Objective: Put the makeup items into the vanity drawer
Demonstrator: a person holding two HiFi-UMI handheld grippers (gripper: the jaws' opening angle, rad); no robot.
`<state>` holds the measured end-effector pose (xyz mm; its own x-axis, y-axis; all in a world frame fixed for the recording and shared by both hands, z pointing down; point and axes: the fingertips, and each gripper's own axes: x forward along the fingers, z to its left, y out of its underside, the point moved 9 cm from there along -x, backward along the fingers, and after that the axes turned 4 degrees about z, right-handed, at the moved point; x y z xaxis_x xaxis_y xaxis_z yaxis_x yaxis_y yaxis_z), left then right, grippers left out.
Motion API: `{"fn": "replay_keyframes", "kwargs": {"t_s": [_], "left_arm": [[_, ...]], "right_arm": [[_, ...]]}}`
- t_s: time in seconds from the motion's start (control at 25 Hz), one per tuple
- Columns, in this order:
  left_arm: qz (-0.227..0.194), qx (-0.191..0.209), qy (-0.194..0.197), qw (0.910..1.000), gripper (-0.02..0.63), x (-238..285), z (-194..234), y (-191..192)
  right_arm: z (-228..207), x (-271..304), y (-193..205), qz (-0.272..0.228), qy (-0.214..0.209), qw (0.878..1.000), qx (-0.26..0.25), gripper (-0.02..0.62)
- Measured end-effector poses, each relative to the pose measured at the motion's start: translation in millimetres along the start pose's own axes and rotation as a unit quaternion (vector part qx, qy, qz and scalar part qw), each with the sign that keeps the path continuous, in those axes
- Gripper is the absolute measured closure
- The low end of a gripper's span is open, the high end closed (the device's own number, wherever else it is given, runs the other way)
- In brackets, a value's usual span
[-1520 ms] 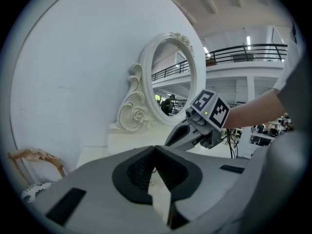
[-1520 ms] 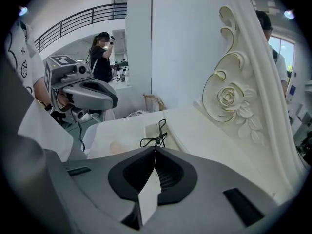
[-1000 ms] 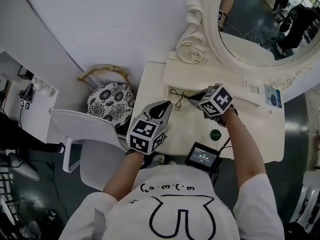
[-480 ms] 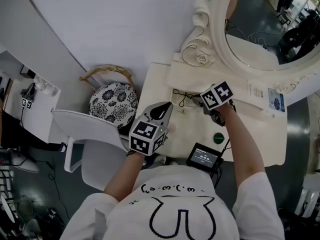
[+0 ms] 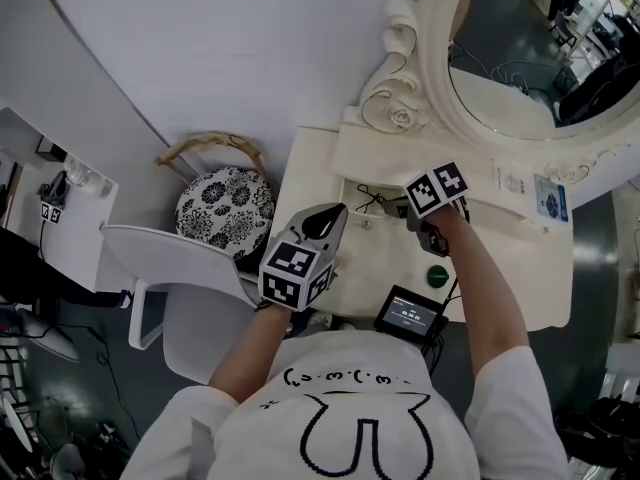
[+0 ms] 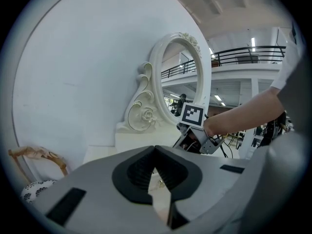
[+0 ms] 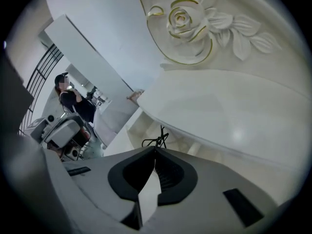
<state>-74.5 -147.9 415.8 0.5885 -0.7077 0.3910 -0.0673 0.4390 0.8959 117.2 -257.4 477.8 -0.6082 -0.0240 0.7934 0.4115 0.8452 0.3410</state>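
White vanity tabletop (image 5: 305, 183) against a pale wall, under an ornate oval mirror (image 5: 520, 68) with a carved rose (image 5: 402, 118) at its foot. Left forearm reaching forward over the near left edge, left gripper (image 5: 328, 216) held close to level and aimed across the tabletop, jaws shut tip to tip with nothing between them. Right arm stretched further in, right gripper (image 5: 405, 208) tilted steeply down with its marker cube (image 5: 438, 190) uppermost, tips at the open vanity drawer (image 5: 350, 193) below the mirror ledge. Jaws there just closing and now pressed together, no item seen between the pads. Thin black cord (image 7: 157, 139) in the drawer just beyond those tips, touching or pinched impossible to tell. Small green round item (image 5: 436, 275) on the tabletop near the right wrist, outside the drawer, and a black screen device (image 5: 408, 313) at the front edge. Only from the head view: floral-cushioned chair (image 5: 225, 208) left of the vanity. Only from the left gripper view: right gripper side-on before the mirror frame, forearm (image 6: 243, 113) sloping down to it. Only from the right gripper view: underside of the ledge, the rose close up, and a person (image 7: 73, 104) far off beyond the vanity's end.
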Motion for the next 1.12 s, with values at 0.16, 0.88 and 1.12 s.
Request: {"fn": "replay_keyframes", "kwargs": {"t_s": [0.16, 0.88, 1.12], "left_arm": [[0.000, 0.001, 0.002, 1.0000, 0.612, 0, 1, 0], [0.002, -0.006, -0.005, 1.0000, 0.612, -13, 12, 7], [0.002, -0.002, -0.003, 1.0000, 0.612, -17, 10, 7]], "right_arm": [[4, 9, 2, -0.018, 0.005, 0.999, -0.035, 0.589], [31, 32, -20, 0.004, 0.162, 0.962, -0.220, 0.586], [36, 37, -15, 0.015, 0.219, 0.945, -0.243, 0.566]]}}
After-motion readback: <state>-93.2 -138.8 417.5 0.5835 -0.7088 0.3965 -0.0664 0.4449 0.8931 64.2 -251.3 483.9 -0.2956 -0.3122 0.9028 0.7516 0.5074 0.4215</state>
